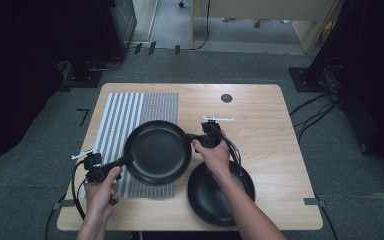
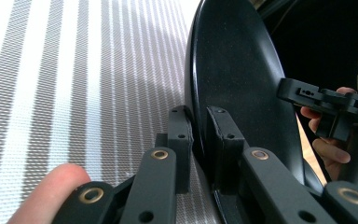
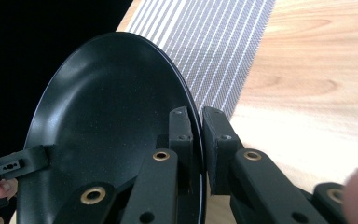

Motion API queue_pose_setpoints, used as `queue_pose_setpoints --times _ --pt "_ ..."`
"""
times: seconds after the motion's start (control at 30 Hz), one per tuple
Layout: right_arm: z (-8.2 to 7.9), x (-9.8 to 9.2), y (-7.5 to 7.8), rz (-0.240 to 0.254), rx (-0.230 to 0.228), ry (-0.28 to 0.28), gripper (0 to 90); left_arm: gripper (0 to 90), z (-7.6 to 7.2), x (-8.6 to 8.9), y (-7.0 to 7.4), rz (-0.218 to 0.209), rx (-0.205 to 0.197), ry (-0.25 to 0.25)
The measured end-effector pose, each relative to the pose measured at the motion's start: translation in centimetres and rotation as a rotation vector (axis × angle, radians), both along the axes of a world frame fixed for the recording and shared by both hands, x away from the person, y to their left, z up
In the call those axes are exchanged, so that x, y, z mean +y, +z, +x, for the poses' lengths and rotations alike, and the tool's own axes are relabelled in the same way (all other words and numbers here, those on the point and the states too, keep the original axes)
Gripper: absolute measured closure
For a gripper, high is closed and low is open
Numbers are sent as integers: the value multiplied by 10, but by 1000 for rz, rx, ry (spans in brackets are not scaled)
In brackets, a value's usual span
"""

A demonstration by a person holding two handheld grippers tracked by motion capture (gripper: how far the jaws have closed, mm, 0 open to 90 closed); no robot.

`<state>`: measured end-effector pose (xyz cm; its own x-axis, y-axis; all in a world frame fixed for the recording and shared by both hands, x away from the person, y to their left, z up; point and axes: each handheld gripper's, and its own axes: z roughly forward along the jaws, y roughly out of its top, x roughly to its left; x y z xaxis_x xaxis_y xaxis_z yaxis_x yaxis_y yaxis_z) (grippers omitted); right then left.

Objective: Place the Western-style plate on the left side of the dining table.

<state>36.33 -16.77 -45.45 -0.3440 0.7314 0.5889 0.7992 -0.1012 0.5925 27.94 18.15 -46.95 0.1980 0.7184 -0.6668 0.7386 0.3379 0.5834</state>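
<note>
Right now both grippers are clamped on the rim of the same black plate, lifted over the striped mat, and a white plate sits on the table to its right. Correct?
One slip: the second plate is black, as the high view shows. The left gripper and right gripper do clamp the held plate above the mat.

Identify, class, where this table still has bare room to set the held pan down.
Free: the wood right of the striped mat, beyond the second pan, and the mat's far end. Crowded: the near middle, where both grippers clamp the pan.
</note>
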Motion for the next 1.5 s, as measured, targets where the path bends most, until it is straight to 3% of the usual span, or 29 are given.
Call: queue_pose_setpoints --times 0.57,0.87,1.03,1.2,1.5 --pt "58 37 2 -102 -2 120 821 807 13 17 -21 -56 52 95" --pt "92 64 -4 -149 -6 183 814 807 23 29 -35 -92 93 148" --pt "110 76 -7 -137 -9 194 806 801 28 32 -40 -109 109 173" --pt "126 84 -13 -122 -8 191 801 783 32 30 -48 -107 137 163" --pt "143 99 -38 -115 13 195 793 771 35 33 -56 -101 174 200"
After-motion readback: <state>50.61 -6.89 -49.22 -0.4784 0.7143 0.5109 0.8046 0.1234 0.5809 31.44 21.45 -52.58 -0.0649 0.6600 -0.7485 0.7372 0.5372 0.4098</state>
